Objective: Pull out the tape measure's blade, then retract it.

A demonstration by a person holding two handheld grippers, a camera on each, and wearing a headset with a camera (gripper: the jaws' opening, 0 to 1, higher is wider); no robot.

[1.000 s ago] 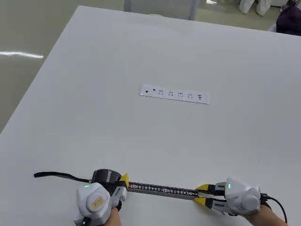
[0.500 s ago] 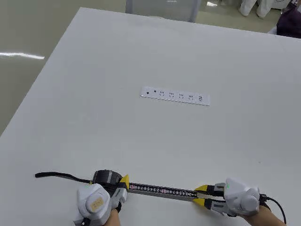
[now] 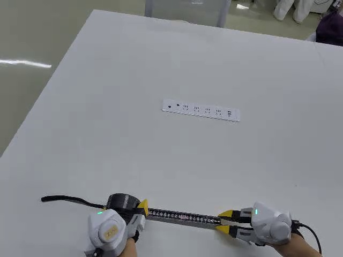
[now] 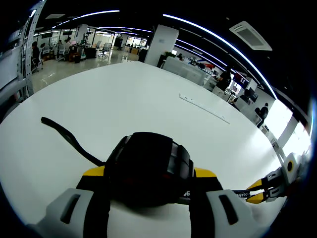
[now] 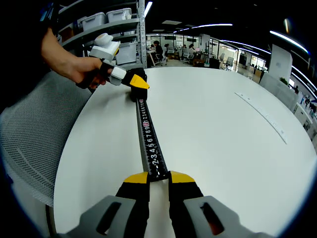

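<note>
Where the head view looks down on the white rectangular tabletop (image 3: 107, 107), the round black tape measure case (image 3: 122, 202) is seen at 7 o'clock, close to the table's near edge. It is clamped between the yellow-tipped jaws of the white left gripper (image 3: 140, 210). A thin black wrist strap (image 3: 64, 199) is trailed from the case toward 9 o'clock. The dark numbered metal blade (image 3: 182, 217) is drawn out from the case toward 3 o'clock, and its far end is pinched by the white right gripper (image 3: 224, 221) at 5 o'clock. A long white power strip (image 3: 201, 110) is laid flat well apart from the blade, toward 12 o'clock from it.

In the left gripper view, the case is held at 6 o'clock with a yellow jaw pressed to each side. The wrist strap is curved away toward 10 o'clock, and the right gripper is seen at 4 o'clock with the blade end between its tips. The power strip is placed toward 1 o'clock.

In the right gripper view, the two yellow jaws are closed on the blade's tip at 6 o'clock. The blade, marked with white numerals, is run straight toward 11 o'clock to the left gripper, which is grasped by a bare hand (image 5: 81, 67). The power strip is found at 3 o'clock.
</note>
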